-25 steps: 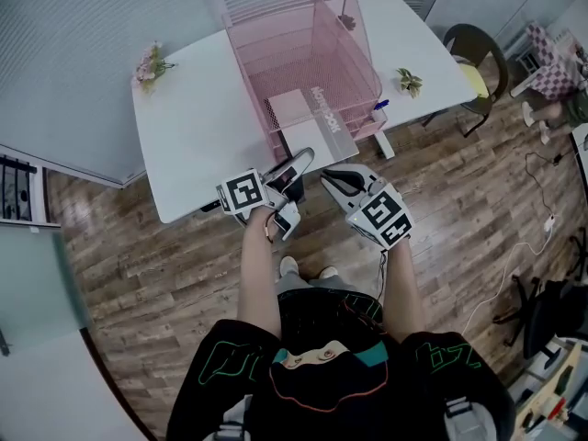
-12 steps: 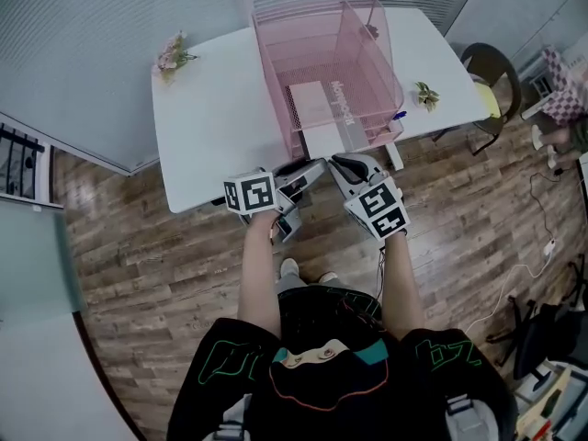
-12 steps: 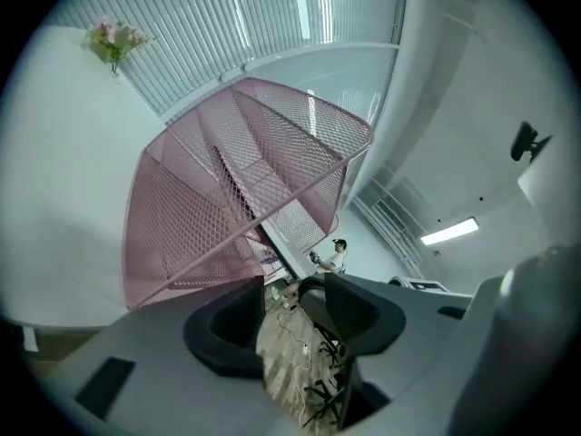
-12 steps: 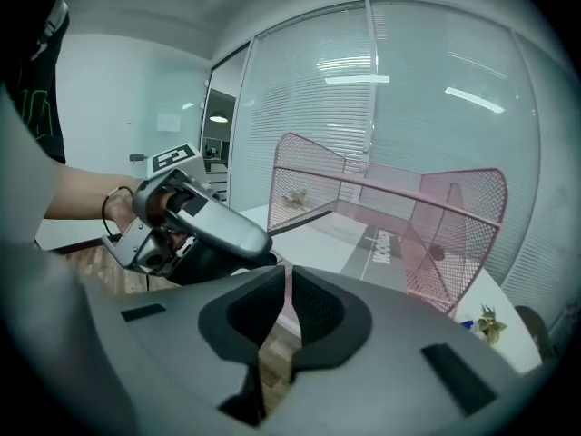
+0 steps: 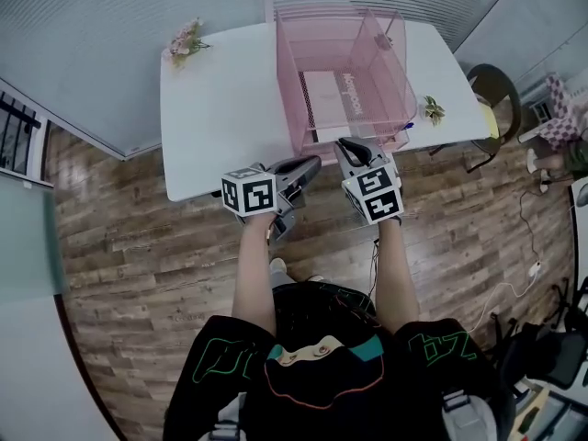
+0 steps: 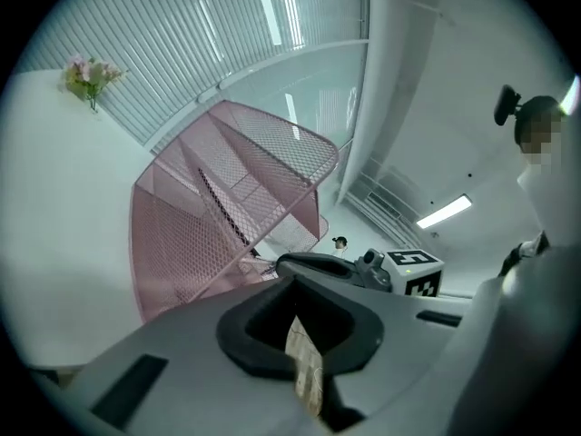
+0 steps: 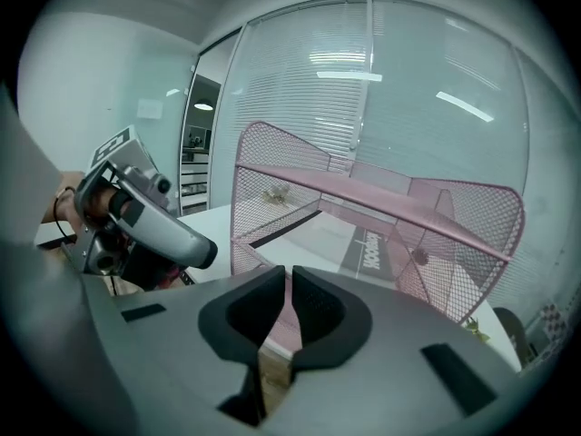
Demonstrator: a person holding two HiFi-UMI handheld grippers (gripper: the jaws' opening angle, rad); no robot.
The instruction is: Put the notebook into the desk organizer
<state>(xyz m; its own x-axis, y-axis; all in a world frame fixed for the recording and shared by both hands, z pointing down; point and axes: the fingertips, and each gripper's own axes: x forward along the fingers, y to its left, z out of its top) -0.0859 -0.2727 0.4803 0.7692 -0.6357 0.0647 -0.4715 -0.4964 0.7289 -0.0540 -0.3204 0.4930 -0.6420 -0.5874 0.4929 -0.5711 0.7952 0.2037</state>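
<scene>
Notebook [image 5: 333,95] lies flat on the bottom of the pink mesh organizer [image 5: 287,72]. Its grey lettered strip is toward the organizer's right wall. Neither claw touches it. Organizer stands on the white worktop [image 5: 220,108], open front toward us.

Left claw [image 5: 310,163]: we hold it approx. level at the worktop's near edge, just in front of the organizer's front left corner. Jaws have just been closing and are now together, nothing btwn them. Its own view shows only a sliver of floor [image 5: 138,237] past the pads.

Right claw [image 5: 349,147]: just beside the left one, tips at the organizer's open front, angled down. Jaws a thin slit apart, nothing in the slit. Pink mesh and floor show thru it, w/ the notebook lying farther in.

Misc.: flower sprig [image 5: 186,37] at the worktop's far left corner. Small plant [image 5: 430,108] near the organizer's right side. Chair [image 5: 487,72] off the worktop's right end.
</scene>
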